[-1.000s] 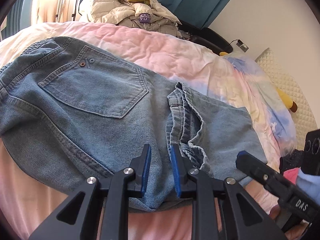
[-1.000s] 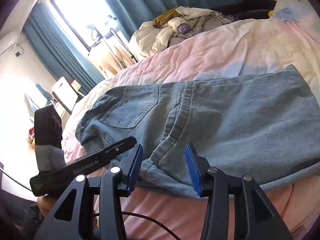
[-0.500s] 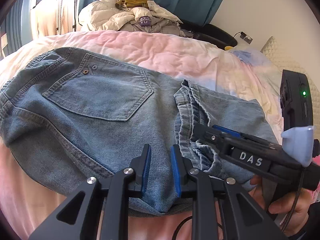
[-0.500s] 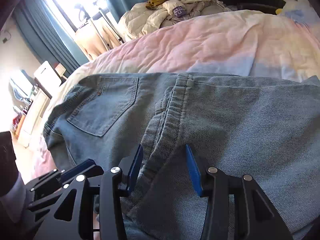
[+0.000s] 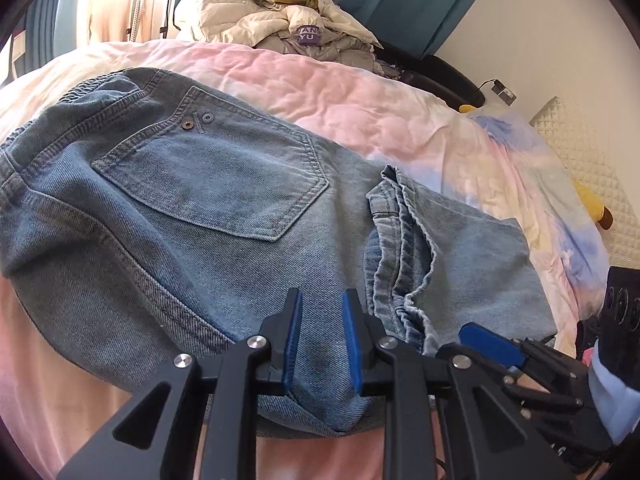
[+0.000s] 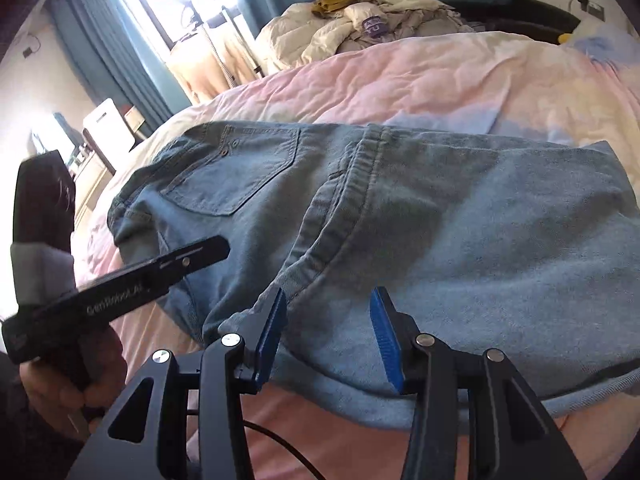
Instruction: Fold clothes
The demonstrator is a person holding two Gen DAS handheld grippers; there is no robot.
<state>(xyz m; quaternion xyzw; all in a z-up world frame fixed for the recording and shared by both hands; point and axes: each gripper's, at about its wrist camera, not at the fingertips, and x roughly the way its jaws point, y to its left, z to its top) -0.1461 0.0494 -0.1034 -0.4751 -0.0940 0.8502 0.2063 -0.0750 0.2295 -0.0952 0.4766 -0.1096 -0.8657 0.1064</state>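
Both grippers, left gripper (image 5: 320,336) and right gripper (image 6: 328,336), are black plastic with blue ribbed pads (image 6: 383,330), silver screws (image 5: 257,342), white lettering, thin black cable (image 6: 280,440).

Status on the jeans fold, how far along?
Done: the jeans lie on the pink bedspread folded over, hems stacked just past the back pocket. In hand: nothing gripped; left gripper and right gripper hover open at the near edge, denim showing between their fingers. Left: probably one more fold to compact it. The clothes pile behind looks unfolded.
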